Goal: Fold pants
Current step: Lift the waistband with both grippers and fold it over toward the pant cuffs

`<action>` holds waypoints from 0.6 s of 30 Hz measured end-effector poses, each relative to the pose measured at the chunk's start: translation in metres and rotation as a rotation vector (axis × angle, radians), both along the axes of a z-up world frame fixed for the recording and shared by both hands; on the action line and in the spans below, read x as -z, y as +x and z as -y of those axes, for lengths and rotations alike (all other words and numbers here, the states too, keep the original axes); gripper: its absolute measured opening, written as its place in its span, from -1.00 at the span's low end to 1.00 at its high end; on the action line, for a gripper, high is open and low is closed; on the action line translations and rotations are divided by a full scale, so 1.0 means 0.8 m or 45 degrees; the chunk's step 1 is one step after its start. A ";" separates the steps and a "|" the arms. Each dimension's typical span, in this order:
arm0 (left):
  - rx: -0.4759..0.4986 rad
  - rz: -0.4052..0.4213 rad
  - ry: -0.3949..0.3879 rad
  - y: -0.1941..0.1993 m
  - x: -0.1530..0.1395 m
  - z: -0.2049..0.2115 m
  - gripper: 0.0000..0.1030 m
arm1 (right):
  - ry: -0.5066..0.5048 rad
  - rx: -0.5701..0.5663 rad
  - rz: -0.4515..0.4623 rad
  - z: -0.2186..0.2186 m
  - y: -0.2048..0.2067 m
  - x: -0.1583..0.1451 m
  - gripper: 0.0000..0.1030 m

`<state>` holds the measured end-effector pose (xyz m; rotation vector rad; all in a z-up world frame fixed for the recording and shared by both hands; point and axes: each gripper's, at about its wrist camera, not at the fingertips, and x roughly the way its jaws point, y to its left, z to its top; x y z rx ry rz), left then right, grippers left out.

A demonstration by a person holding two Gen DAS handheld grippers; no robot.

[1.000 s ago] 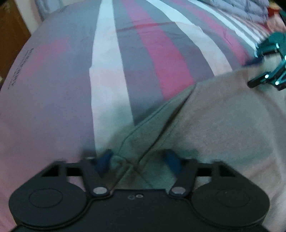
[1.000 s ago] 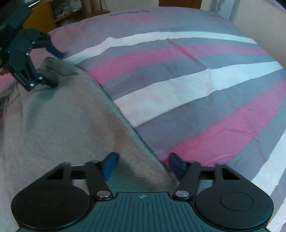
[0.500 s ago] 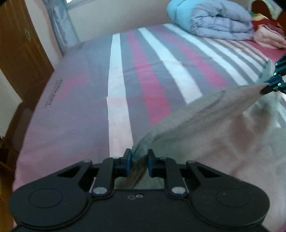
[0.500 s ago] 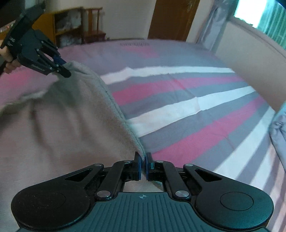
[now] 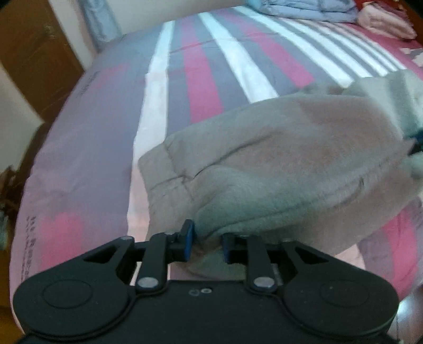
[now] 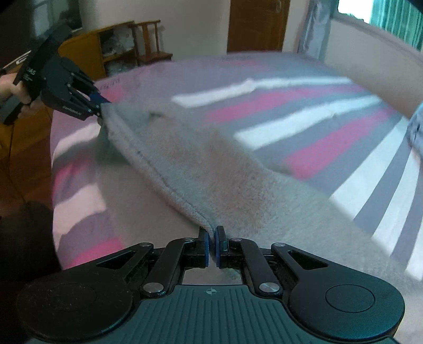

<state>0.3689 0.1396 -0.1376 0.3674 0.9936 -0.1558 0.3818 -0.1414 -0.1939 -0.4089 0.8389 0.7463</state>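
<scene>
The left gripper (image 5: 205, 244) and right gripper (image 6: 211, 247) each pinch an edge of the grey pants (image 6: 211, 169), stretched taut between them above the striped bed (image 5: 201, 66). Only the right wrist view shows the left gripper from outside; the left view alone shows folded quilts (image 5: 304, 10) far ahead

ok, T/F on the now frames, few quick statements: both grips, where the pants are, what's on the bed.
1. The left hand-held gripper is shut on the grey pants. True.
2. The right hand-held gripper is open and empty. False: it pinches the pants' edge.
3. The pants lie flat on the striped bed. False: the held edge is lifted between the grippers.
4. A folded blue blanket sits at the bed's far end. True.
</scene>
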 end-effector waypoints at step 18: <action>-0.917 -0.208 -0.978 -0.021 0.018 -0.096 0.33 | 0.454 0.686 -0.512 0.098 -0.016 0.019 -0.27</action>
